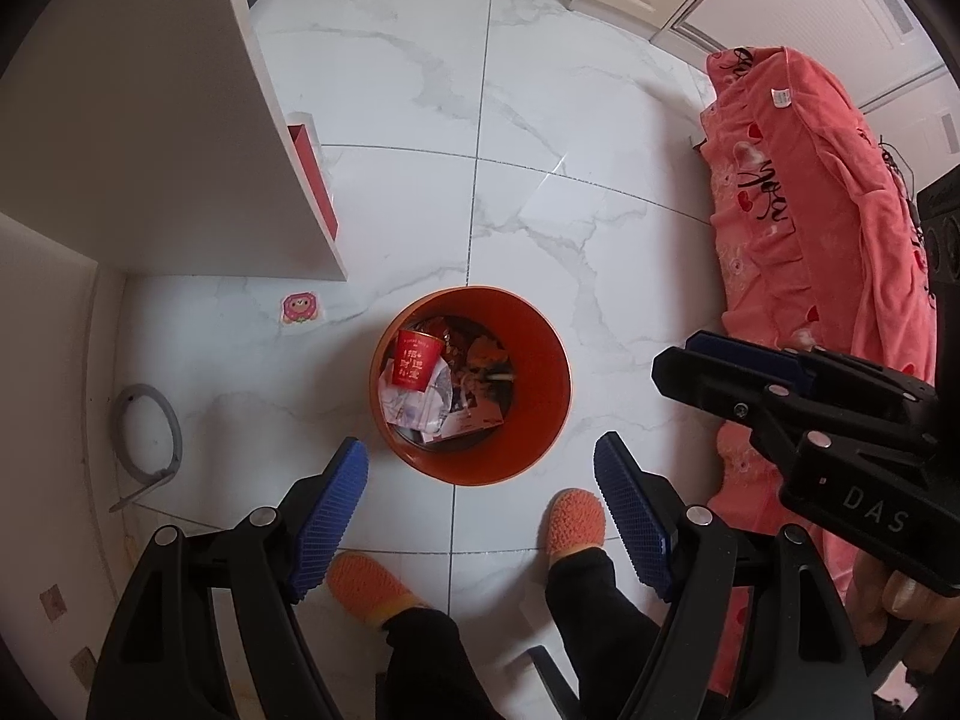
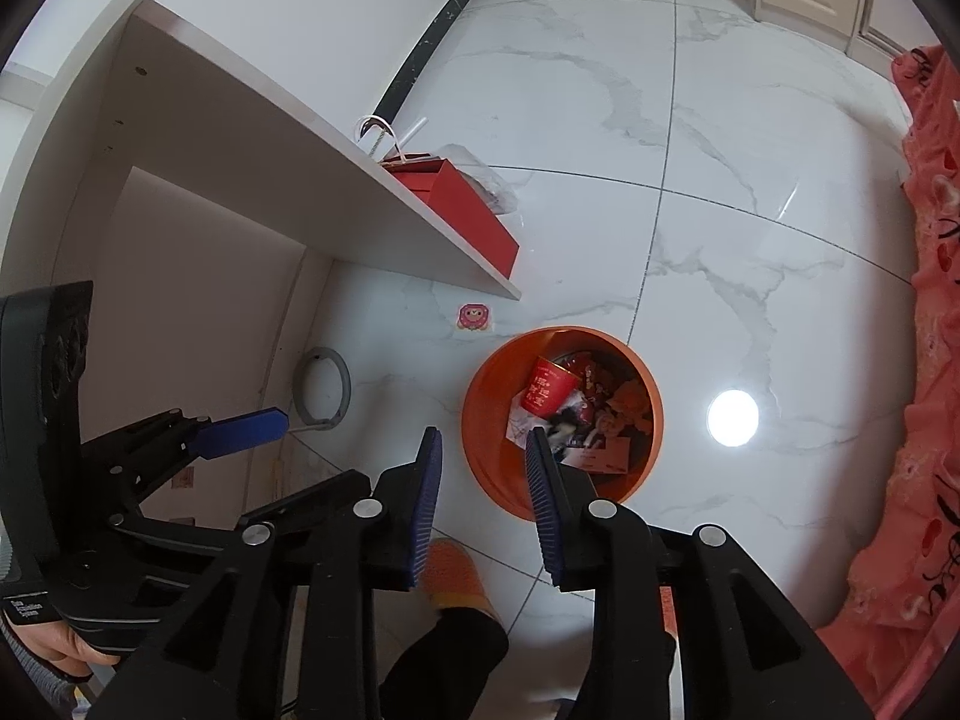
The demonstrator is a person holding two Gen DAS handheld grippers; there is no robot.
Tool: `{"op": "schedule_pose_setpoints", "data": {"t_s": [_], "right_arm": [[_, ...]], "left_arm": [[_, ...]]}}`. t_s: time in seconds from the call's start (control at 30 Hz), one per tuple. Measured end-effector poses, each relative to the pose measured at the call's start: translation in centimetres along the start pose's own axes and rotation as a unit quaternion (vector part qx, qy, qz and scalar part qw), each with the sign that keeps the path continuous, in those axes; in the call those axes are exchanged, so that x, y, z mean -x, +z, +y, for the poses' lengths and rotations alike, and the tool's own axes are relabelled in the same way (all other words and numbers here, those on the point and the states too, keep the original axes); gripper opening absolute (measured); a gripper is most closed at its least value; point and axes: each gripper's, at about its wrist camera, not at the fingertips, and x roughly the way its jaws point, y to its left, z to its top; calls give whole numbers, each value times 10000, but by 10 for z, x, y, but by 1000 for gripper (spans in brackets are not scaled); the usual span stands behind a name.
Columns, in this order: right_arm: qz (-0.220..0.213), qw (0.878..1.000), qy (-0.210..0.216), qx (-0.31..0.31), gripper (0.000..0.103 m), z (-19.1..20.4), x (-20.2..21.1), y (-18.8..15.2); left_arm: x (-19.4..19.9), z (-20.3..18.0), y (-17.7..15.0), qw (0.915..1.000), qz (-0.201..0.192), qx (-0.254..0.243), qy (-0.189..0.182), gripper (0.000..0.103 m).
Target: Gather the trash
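Two grippers are held above one orange waste bin (image 1: 474,384), which stands on the white marble tile floor (image 1: 540,120) just ahead of two orange slippers (image 1: 573,522). The left gripper (image 1: 480,516) is spread wide with nothing between its blue pads (image 1: 330,516); the right gripper (image 2: 483,504) is likewise parted and empty, its right pad overlapping the bin rim in the right wrist view. Collected trash already lies inside the bin: one red paper cup (image 1: 417,363), crumpled white paper and some wrappers, too jumbled to be counted. One pink cartoon sticker (image 1: 298,308) is seen on the floor near the foot of the white shelf panel (image 1: 180,150), well apart from the bin; it is judged the likeliest remaining litter. A flat sticker would be best lifted by an edge, with one pad slid low along the tile. Also noted: one red gift box (image 2: 468,216), one grey hose loop (image 1: 147,432), one pink blanket (image 1: 810,240).
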Motion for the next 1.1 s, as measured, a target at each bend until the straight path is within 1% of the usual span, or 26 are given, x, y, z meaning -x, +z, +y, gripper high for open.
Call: {"op": "schedule_pose_setpoints", "data": {"t_s": [0.17,0.27,0.4,0.5,0.67,0.73,0.77,0.8,0.83,0.93,1.03,1.1], "right_arm": [[-58,10000,0,28,30,7,9,-2],[-93,9999,-31,71,30,11,21,-4],[-174,9998,27,116,30,19,47,-8],[-276,9994,52,178,34,25,72,-12],[-515,9981,155,285,34,40,126,-17],[-654,9969,200,383,35,49,149,-19],[-737,9959,239,460,36,56,162,-21],[-798,9951,256,516,41,61,172,-22],[-903,9935,293,623,44,70,188,-24],[-1110,9891,411,880,44,92,220,-29],[-1332,9837,541,1077,44,112,251,-35],[-1483,9794,590,1236,44,125,268,-38]], "left_arm": [[4,-1,-3,10000,-15,-9,3,78],[12,-4,-5,10000,-16,-9,56,78],[34,-10,-9,9999,-148,-32,37,78],[59,-17,-14,9996,-289,-53,44,78],[107,-28,-21,9978,-649,-80,62,78],[128,-31,-25,9967,-798,-51,124,78],[141,-35,-28,9959,-893,-45,139,78],[152,-37,-31,9951,-974,-48,146,78],[171,-38,-36,9934,-1133,-44,180,78],[205,-40,-46,9891,-1451,7,260,78],[246,-39,-60,9821,-1836,136,390,78],[266,-40,-66,9771,-2064,193,488,78]]}}
